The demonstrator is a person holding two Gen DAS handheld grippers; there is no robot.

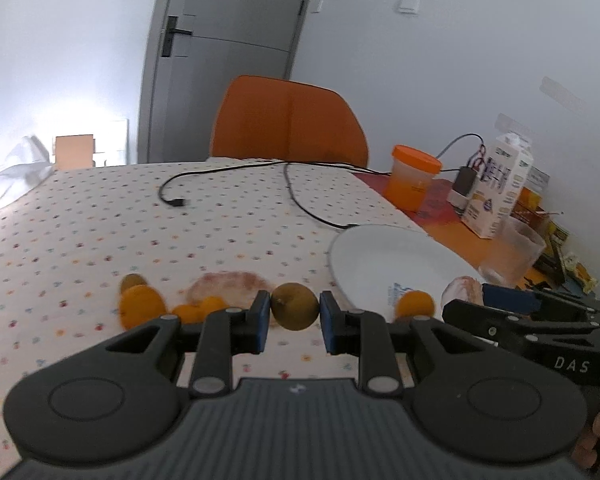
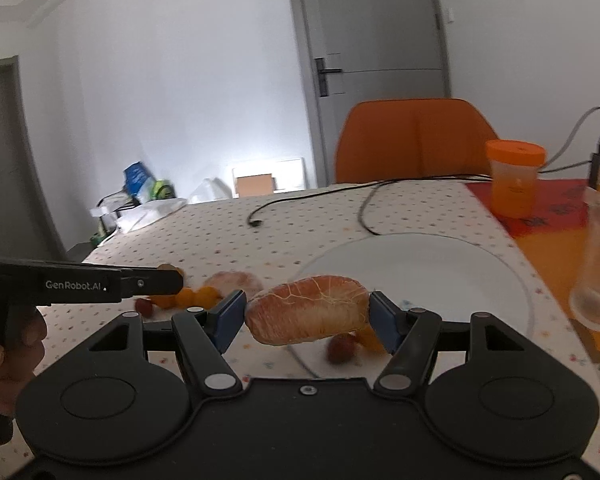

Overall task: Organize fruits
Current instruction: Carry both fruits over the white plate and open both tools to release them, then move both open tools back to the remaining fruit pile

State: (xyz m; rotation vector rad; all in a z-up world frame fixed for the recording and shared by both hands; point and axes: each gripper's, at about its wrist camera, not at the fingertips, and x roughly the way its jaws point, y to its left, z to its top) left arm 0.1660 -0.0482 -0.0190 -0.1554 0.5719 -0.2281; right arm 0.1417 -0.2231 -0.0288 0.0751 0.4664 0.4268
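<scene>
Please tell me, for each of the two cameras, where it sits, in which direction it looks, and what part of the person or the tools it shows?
Left wrist: on the left gripper, looking forward across the table; its fingers hold a brown fruit; the right gripper shows at right.
Right wrist: on the right gripper, facing the same way; its fingers hold a pomelo piece; the left gripper and hand show at left.
Shared: white plate, orange chair, door.
</scene>
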